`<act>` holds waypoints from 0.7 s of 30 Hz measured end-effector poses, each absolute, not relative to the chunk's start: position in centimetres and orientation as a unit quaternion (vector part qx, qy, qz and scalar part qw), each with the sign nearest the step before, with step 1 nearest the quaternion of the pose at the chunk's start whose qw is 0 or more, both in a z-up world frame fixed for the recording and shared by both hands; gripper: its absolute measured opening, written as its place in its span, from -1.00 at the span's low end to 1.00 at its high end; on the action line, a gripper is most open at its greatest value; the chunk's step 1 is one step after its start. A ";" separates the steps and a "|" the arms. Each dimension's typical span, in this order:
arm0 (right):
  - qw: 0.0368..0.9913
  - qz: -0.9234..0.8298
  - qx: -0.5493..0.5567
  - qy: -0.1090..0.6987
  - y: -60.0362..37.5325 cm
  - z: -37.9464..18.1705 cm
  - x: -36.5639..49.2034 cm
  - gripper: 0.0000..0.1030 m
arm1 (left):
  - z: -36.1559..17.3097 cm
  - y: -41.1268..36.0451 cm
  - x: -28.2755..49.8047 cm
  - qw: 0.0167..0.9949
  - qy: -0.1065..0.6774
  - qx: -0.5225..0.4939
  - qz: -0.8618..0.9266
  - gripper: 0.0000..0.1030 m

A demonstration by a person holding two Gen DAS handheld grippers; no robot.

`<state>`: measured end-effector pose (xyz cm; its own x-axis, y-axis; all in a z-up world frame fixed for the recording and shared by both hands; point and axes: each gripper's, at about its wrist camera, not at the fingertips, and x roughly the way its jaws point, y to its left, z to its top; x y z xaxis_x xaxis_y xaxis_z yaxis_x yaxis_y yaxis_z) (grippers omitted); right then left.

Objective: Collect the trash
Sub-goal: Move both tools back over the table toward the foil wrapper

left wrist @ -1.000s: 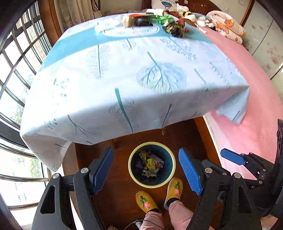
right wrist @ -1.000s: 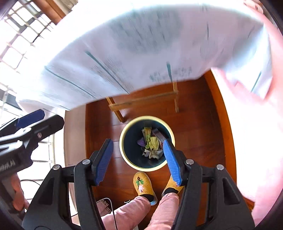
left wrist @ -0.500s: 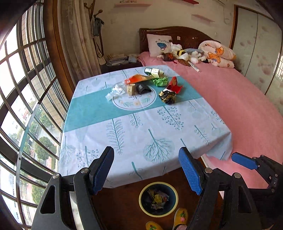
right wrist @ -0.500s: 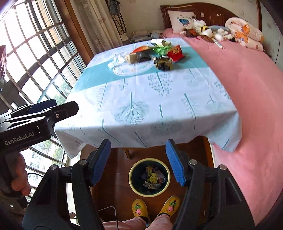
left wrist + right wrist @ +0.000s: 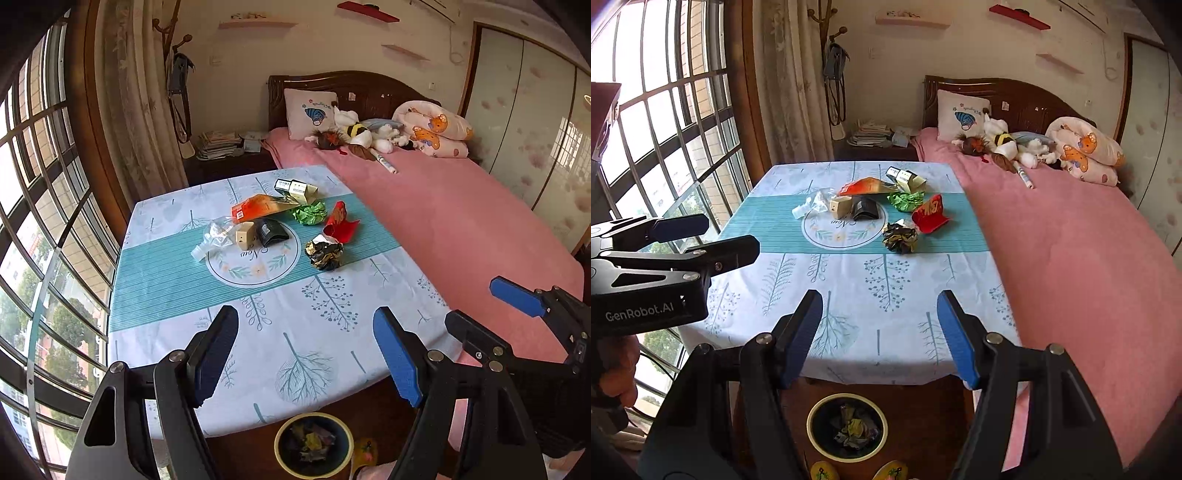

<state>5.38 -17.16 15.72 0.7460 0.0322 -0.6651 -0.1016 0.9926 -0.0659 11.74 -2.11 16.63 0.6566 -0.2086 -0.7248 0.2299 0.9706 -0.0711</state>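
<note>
Trash (image 5: 280,225) lies bunched around the round print at the middle of the table (image 5: 849,295), well beyond both grippers. Left gripper (image 5: 306,354) and right gripper (image 5: 879,332) hang wide open and empty, the right's jaws just widened. Crowded pieces could scatter if a reach clips neighbours, missing the bin (image 5: 847,426) below the table's near edge.

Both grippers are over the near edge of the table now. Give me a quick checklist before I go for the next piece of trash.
1. Left gripper empty, jaws apart: ok.
2. Right gripper empty, jaws apart, having just opened wider: ok.
3. Trash left on the table: ok; nearest is the black-and-gold crumpled wrapper, then the red packet and green paper ball.
4. Path to the wrapper over bare cloth: ok.
5. Bin on the floor below the near table edge, room above its contents: ok.
6. Clear plastic bag separate from the beige box: cannot tell.
</note>
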 end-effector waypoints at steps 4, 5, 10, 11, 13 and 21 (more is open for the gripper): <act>0.932 0.031 -0.034 0.360 -19.3 16.1 9.3 0.20 | 15.5 -3.4 15.9 0.901 0.418 -0.010 -0.120 0.49; 0.930 0.030 -0.027 0.364 -20.1 15.9 10.5 0.20 | 15.1 -3.8 17.1 0.897 0.426 -0.016 -0.120 0.49; 0.926 0.039 -0.001 0.377 -24.0 14.3 17.2 0.20 | 11.5 -6.4 24.4 0.877 0.469 -0.026 -0.099 0.49; 0.923 0.043 0.005 0.382 -24.8 13.8 18.7 0.20 | 10.7 -7.0 25.8 0.872 0.480 -0.029 -0.094 0.49; 0.915 0.054 0.018 0.399 -26.5 12.4 21.9 0.20 | 8.9 -8.0 28.8 0.858 0.505 -0.039 -0.085 0.49; 0.885 0.088 0.024 0.457 -31.0 6.2 32.2 0.20 | 1.4 -12.6 39.0 0.813 0.576 -0.066 -0.055 0.49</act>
